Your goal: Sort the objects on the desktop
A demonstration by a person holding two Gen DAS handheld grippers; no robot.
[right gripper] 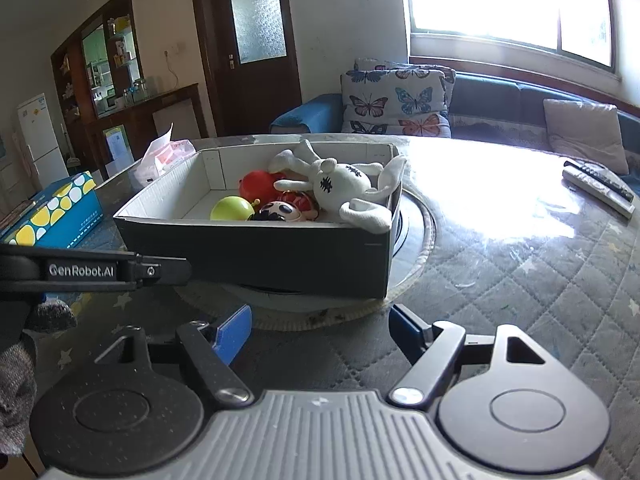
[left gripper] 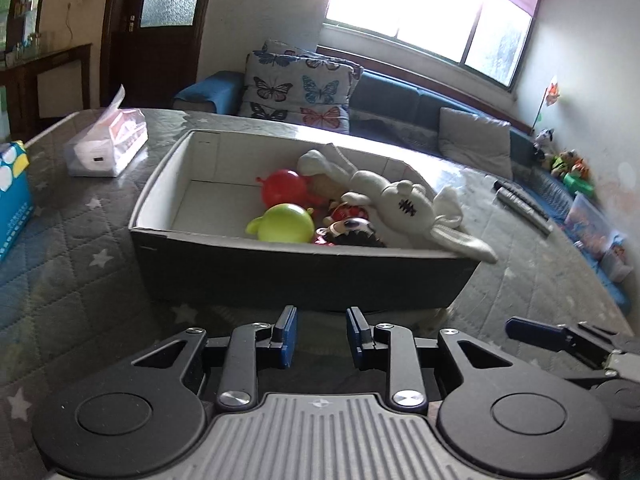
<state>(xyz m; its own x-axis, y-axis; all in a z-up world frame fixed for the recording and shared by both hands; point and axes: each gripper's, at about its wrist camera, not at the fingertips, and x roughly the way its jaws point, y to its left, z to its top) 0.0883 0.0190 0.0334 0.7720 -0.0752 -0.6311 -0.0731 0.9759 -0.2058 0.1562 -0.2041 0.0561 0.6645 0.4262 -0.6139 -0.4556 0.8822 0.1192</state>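
A dark cardboard box point(left gripper: 280, 276) point(right gripper: 280, 252) with a white inside stands on the quilted table. In it lie a white plush rabbit point(left gripper: 400, 200) point(right gripper: 344, 184), a red ball toy point(left gripper: 284, 186) point(right gripper: 256, 182), a green ball toy point(left gripper: 284, 224) point(right gripper: 231, 208) and a doll with a dark-haired head point(left gripper: 352, 232) point(right gripper: 284, 210). The rabbit's ear hangs over the box's right rim. My left gripper point(left gripper: 321, 334) is open and empty in front of the box. My right gripper point(right gripper: 320, 332) is wide open and empty, also short of the box.
A tissue pack point(left gripper: 108, 144) point(right gripper: 164, 156) and a blue dotted box point(left gripper: 12, 196) point(right gripper: 56, 212) lie left of the box. Remote controls point(left gripper: 520, 200) point(right gripper: 596, 188) lie at the far right. The left gripper's body point(right gripper: 96, 270) crosses the right wrist view. A sofa with cushions stands behind the table.
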